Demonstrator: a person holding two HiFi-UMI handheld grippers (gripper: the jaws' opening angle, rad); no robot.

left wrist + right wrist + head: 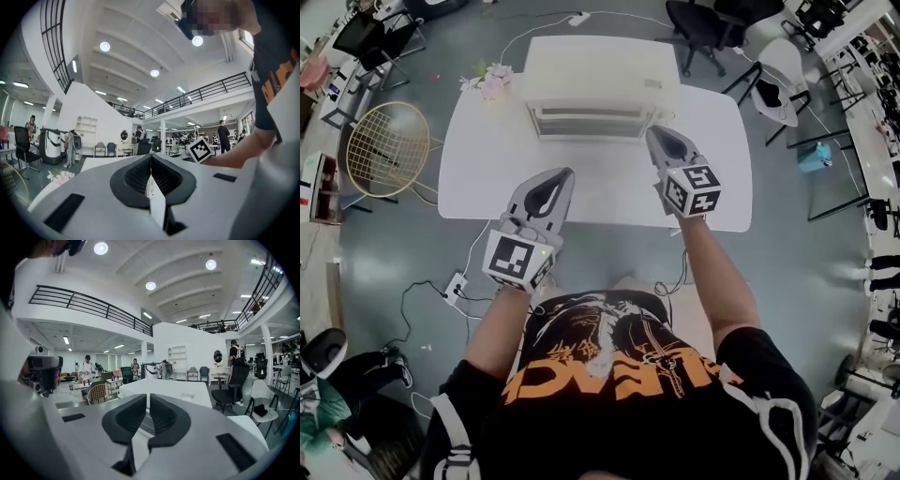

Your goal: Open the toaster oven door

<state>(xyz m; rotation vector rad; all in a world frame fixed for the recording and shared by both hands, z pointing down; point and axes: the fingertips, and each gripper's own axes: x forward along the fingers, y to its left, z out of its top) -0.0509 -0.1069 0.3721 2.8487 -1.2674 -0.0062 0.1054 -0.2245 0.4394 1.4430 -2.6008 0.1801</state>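
White tabletop (478, 192): the toaster oven (598, 80) is set at its far edge, door (589, 122) closed. The door is judged rigid and hinged, best taken at its top rim. The left gripper (565, 176) is clenched empty; the right gripper (657, 132) is held barely parted, empty.

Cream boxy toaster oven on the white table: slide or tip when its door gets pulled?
Likelier to slide than tip: the cream boxy toaster oven looks wide and low on the smooth white table. Its rigid-looking shell should shift as one piece.

A white worktop (487, 187) stands on grey floor (787, 281), with a round wire chair (386, 148) beside it. Ceiling lights (104, 46) glow above a railed balcony (84, 303).
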